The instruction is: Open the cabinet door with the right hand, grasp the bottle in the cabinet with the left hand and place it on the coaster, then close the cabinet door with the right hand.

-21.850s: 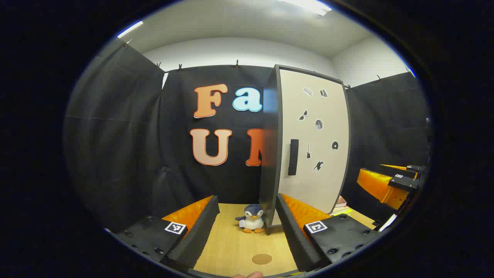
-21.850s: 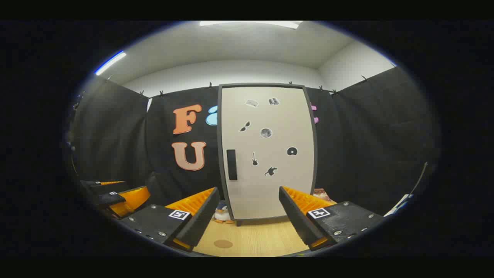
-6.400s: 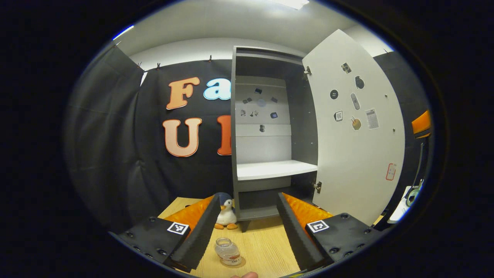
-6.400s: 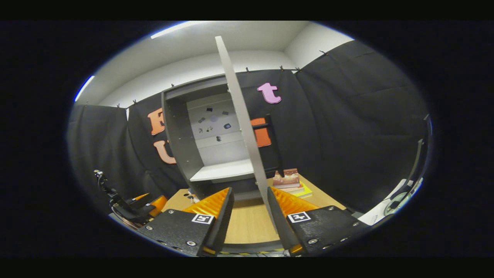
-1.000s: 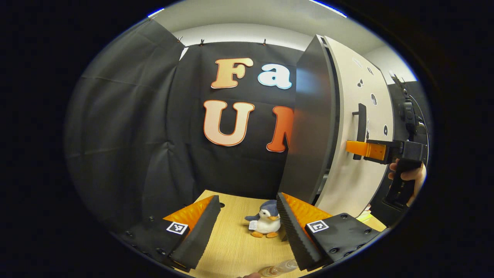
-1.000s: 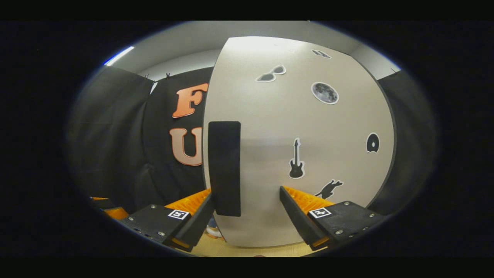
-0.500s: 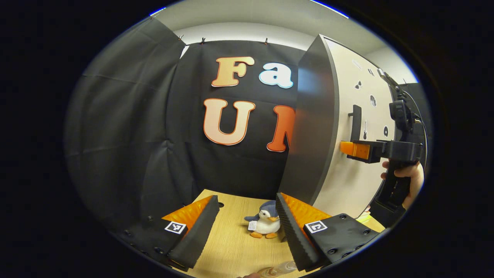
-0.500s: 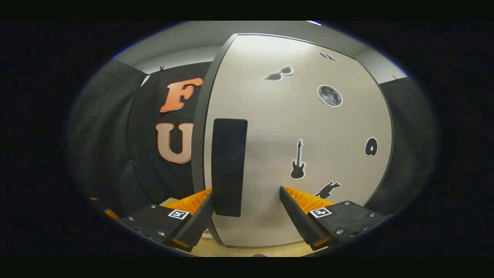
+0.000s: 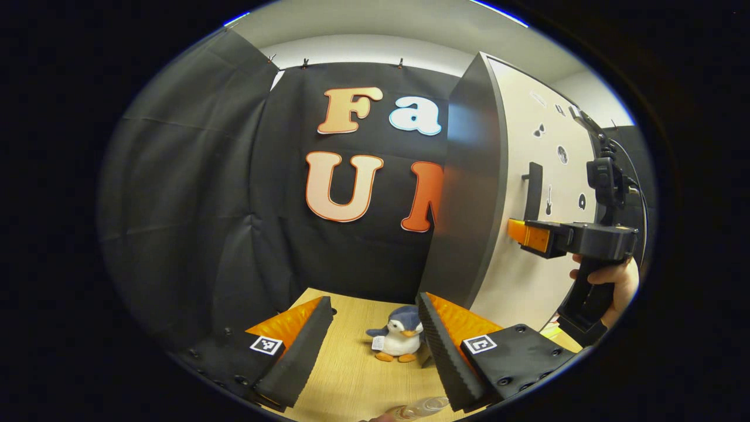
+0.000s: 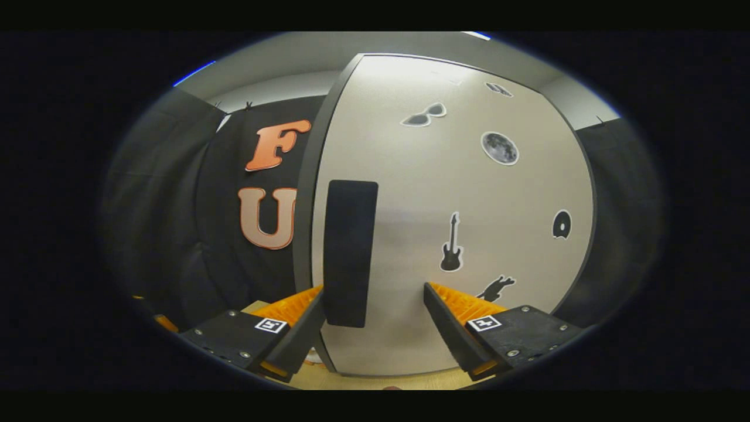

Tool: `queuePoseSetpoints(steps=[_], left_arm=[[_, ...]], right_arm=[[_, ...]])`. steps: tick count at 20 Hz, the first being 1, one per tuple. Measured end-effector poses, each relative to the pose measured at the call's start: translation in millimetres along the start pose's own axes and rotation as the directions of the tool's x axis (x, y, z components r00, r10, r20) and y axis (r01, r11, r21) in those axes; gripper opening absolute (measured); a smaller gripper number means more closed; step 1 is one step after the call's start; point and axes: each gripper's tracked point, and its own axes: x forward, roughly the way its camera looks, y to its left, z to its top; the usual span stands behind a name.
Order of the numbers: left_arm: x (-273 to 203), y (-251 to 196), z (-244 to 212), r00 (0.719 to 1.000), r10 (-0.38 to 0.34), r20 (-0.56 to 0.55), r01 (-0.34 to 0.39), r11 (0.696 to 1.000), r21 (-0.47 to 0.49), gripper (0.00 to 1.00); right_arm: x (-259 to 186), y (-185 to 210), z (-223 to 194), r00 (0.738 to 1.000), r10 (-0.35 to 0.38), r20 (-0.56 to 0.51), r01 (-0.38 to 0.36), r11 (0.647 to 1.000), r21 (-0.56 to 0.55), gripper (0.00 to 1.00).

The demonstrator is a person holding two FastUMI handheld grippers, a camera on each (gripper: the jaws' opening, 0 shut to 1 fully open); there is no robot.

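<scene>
The cabinet (image 9: 469,193) stands with its pale door (image 10: 469,234) shut flush against the frame. My right gripper (image 10: 372,316) is open just in front of the door. The black handle (image 10: 350,252) is by its left finger and is not gripped. In the left gripper view that right gripper (image 9: 521,232) points at the door below the handle (image 9: 532,190), held by a hand (image 9: 615,281). My left gripper (image 9: 372,346) is open over the wooden table (image 9: 351,381), holding nothing. The top of the clear bottle (image 9: 422,405) peeks in at the bottom edge.
A plush penguin (image 9: 398,341) sits on the table by the cabinet's front left corner, between my left fingers in that view. Black cloth walls close the booth to the left and behind.
The door has swung the last bit onto the cabinet frame and the gap at its edge has closed. The right gripper has drawn slightly back and lower. The left gripper has barely moved.
</scene>
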Motion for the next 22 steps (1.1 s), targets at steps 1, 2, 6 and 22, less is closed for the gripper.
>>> queuePoseSetpoints(steps=[1,2,6,22], left_arm=[[-3,-6,5,1.0,-0.004,0.007,0.004,1.0,0.004,0.99],[-8,-11,10,1.0,-0.01,0.016,0.01,1.0,0.006,0.96],[-28,-39,27,0.999,-0.036,0.037,0.035,0.999,0.026,0.96],[-152,-153,50,0.992,-0.096,0.081,0.091,0.993,0.069,0.93]], right_arm=[[-8,0,5,1.0,0.01,0.013,-0.01,1.0,0.004,0.96],[-21,-1,12,0.999,0.016,0.028,-0.016,1.0,0.004,0.96],[-81,-21,28,0.999,0.006,0.045,-0.006,1.0,-0.002,0.95],[-300,-99,16,1.0,-0.028,0.001,0.028,0.992,0.126,0.95]])
